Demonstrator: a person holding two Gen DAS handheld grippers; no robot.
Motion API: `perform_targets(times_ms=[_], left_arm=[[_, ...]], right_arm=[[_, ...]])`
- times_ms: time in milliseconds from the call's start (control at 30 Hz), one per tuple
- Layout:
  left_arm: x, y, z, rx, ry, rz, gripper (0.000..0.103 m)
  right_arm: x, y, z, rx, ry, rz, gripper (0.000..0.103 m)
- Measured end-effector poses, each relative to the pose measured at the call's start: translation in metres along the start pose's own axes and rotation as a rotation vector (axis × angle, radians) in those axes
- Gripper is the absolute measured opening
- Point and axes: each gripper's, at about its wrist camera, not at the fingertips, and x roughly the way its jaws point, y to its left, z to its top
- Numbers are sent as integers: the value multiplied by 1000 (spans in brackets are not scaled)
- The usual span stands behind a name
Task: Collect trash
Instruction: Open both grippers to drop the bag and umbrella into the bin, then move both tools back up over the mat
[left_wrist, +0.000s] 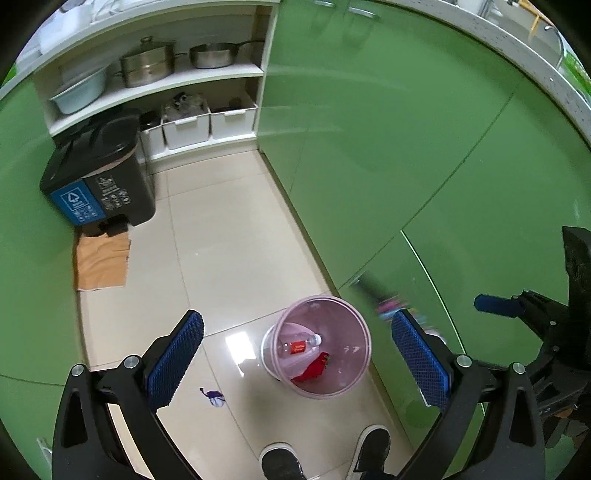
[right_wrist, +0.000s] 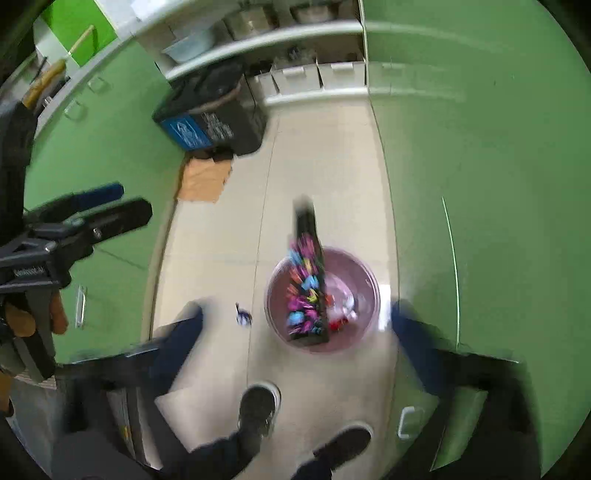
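— Grippers?
— Left gripper (left_wrist: 297, 363) wide open, nothing between its pads. Right gripper (right_wrist: 295, 339) also spread, empty, badly blurred.
— The trash?
— A dark box (right_wrist: 308, 284) with bright wrappers printed on it hangs blurred in the air over the pink bin (left_wrist: 317, 347), its lower end at the rim. In the bin: a bottle (left_wrist: 301, 345), something red (left_wrist: 314, 369). A purple scrap (left_wrist: 214, 398) lies on the tiles left of the bin.
— Around it?
— Shoes (left_wrist: 282, 461) near; black recycling bin (left_wrist: 98, 173) well apart.
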Motion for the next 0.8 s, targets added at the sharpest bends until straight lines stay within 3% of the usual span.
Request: perform_targets(times_ms=[233, 400, 600, 800], left_arm=[[-3, 2, 1, -4, 6, -5, 97], [-24, -10, 6, 10, 11, -15, 97], [-85, -41, 25, 42, 10, -36, 97], [-177, -81, 60, 94, -13, -62, 98]], right_arm=[[-8, -1, 4, 22, 16, -30, 100], [-36, -3, 6, 51, 11, -35, 100], [-118, 6, 15, 90, -26, -26, 100], [-243, 15, 27, 142, -93, -32, 100]])
